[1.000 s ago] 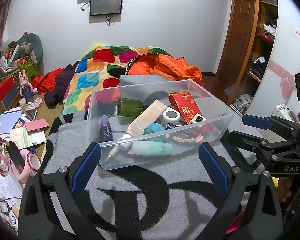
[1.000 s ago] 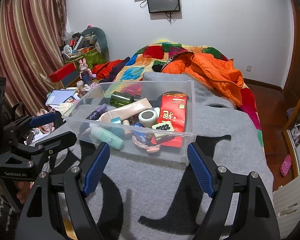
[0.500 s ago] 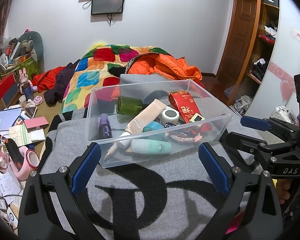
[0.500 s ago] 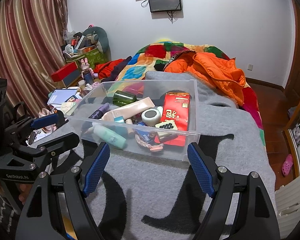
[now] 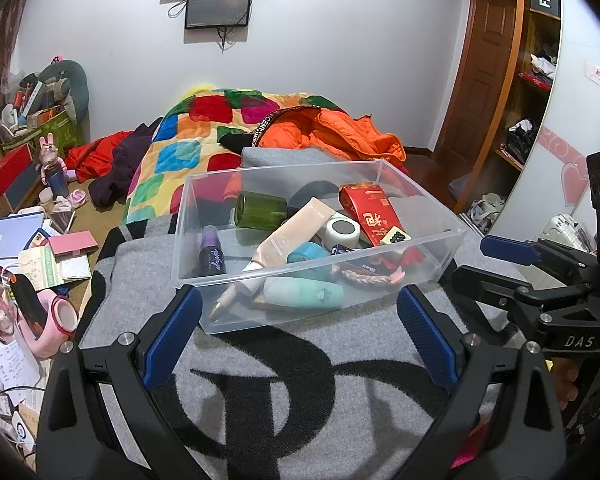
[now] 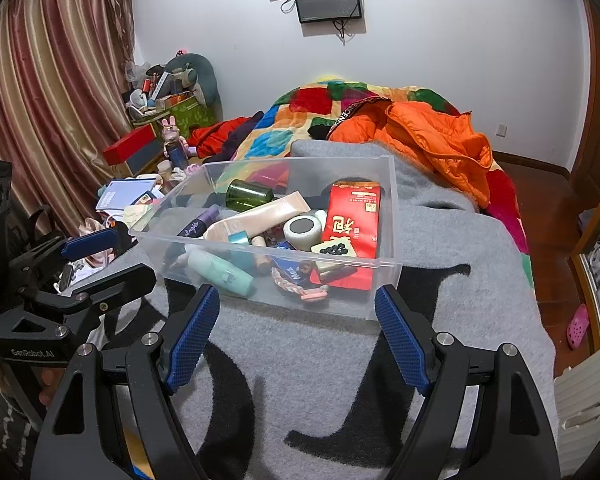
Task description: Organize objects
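Observation:
A clear plastic bin (image 5: 440, 240) (image 6: 392, 216) sits on a grey blanket (image 5: 284, 380) (image 6: 324, 360) on the bed. It holds a red packet (image 5: 370, 212) (image 6: 354, 216), a green jar (image 5: 260, 210) (image 6: 246, 195), a beige tube (image 5: 296, 232) (image 6: 260, 216), a mint bottle (image 5: 304, 296) (image 6: 220, 266), a purple bottle (image 5: 212, 254) (image 6: 198, 224) and a white tape roll (image 5: 342, 232) (image 6: 302, 232). My left gripper (image 5: 300, 334) is open and empty in front of the bin; it also shows in the right wrist view (image 6: 108, 260). My right gripper (image 6: 296, 332) is open and empty, also before the bin, seen in the left wrist view (image 5: 496, 264).
An orange jacket (image 5: 332, 136) (image 6: 428, 136) and a patchwork quilt (image 5: 196, 136) (image 6: 300, 120) lie behind the bin. Books, boxes and a pink item (image 5: 48, 320) clutter the floor on the left. A wooden door and shelves (image 5: 532, 92) stand on the right.
Both grippers have drifted slightly relative to the bin, which sits a little higher in the right wrist view. Both stay open and empty.

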Available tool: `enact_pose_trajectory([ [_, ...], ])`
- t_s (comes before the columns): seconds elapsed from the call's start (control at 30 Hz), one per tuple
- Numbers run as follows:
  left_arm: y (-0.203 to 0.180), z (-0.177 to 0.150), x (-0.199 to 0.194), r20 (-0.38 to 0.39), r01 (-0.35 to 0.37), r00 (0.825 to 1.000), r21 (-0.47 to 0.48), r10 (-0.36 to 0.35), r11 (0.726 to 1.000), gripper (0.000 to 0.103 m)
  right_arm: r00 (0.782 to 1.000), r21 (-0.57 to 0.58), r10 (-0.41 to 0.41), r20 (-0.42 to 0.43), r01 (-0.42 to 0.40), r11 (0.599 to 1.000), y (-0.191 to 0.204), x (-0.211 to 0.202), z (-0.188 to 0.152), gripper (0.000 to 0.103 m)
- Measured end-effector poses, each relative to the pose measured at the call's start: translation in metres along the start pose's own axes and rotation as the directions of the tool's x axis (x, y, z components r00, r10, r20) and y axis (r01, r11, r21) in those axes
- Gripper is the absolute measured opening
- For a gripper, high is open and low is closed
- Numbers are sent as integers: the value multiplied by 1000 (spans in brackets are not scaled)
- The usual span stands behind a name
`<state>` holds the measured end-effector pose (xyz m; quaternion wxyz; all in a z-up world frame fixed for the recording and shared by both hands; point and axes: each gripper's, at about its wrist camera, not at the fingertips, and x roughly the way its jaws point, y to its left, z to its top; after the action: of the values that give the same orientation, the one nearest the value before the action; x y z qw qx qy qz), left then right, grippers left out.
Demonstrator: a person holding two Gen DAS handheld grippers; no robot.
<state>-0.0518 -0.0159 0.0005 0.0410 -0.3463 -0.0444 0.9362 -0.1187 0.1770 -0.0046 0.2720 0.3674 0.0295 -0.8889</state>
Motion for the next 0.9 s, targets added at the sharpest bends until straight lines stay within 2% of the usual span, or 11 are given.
enact_pose_trajectory([
  [0.53, -3, 0, 3, -21, 26, 999, 11, -26, 1000, 99, 1000, 6, 6, -4, -6, 1000, 0, 2, -1, 78],
  [0.9, -4, -1, 3, -13, 8, 1000, 17, -8, 1000, 99, 1000, 18, 13, -14, -13, 1000, -2, 5, -3, 78],
])
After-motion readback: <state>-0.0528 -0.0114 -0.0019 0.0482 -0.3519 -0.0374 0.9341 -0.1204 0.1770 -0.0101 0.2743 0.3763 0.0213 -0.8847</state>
